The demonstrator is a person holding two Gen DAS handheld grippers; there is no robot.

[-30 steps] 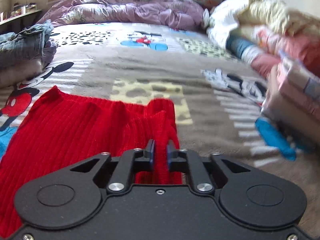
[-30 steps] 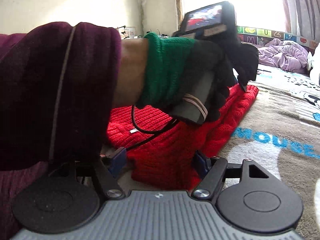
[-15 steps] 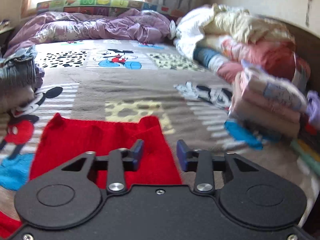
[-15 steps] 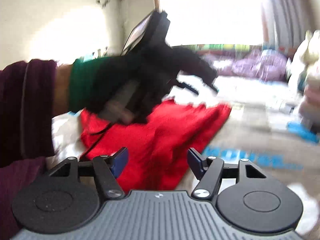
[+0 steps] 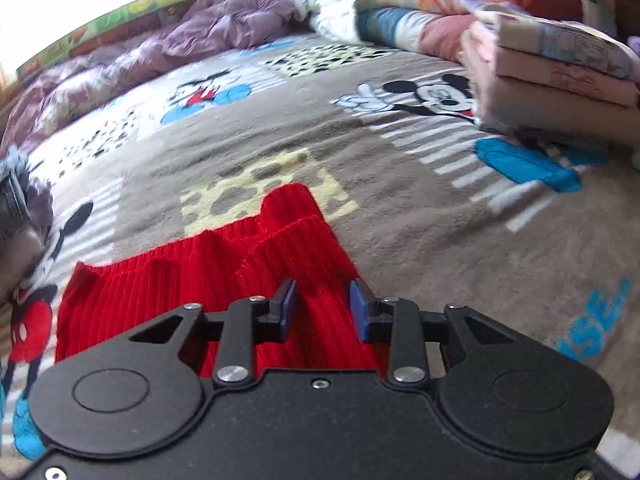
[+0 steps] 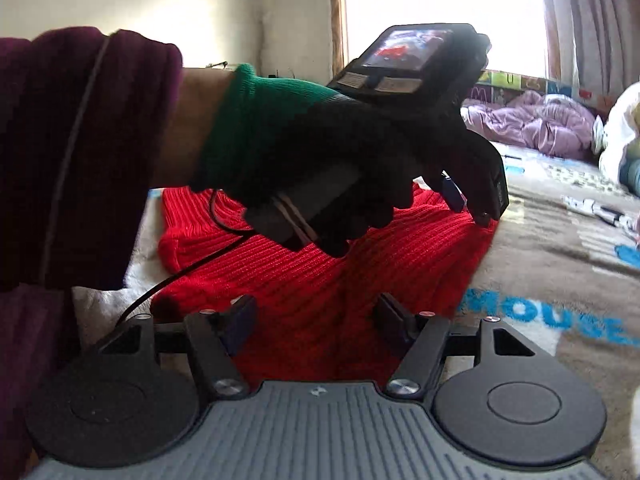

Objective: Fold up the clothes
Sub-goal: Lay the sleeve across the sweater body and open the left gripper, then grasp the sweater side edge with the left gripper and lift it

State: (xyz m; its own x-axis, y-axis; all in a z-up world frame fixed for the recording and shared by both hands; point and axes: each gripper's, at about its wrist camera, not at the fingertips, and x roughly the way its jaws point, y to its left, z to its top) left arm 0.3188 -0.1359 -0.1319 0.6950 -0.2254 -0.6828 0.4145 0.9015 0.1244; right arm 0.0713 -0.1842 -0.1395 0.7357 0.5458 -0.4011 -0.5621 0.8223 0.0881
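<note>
Left gripper [image 5: 322, 307] jaws, earlier pinched on red sweater [image 5: 224, 276], now apart; right gripper [image 6: 314, 322] jaws apart too.

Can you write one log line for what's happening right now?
left gripper: open, over red sweater | right gripper: open, nothing held | sweater flat on blanket

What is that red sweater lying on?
The red sweater lies on a grey-brown cartoon-mouse blanket spread over the bed. Around the sweater's edges the blanket shows its mouse figures and blue lettering; whatever is printed directly beneath the sweater is covered.
</note>
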